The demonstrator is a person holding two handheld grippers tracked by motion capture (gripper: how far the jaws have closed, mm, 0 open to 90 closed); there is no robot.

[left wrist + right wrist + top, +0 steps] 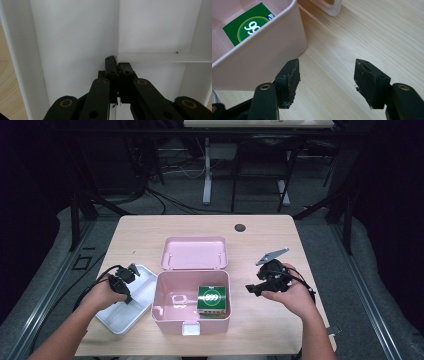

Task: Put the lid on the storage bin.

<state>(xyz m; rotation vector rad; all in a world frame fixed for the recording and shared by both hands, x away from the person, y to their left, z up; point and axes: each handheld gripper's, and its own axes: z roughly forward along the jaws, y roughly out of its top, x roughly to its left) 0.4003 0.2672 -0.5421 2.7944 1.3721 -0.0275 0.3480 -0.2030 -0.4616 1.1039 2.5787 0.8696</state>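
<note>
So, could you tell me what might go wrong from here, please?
The left gripper is shut on a thin divider of the white tray; lifted by that one wall, the tray may tilt or slip. The right gripper hangs open beside the pink box, so a careless swing could nudge it.

white tray, pink box, green packet.

The high view looks forward and down over my whole table. My left gripper view sits close above the white tray. My right gripper view looks low across the wood, sharing the pink box with the high view.
</note>
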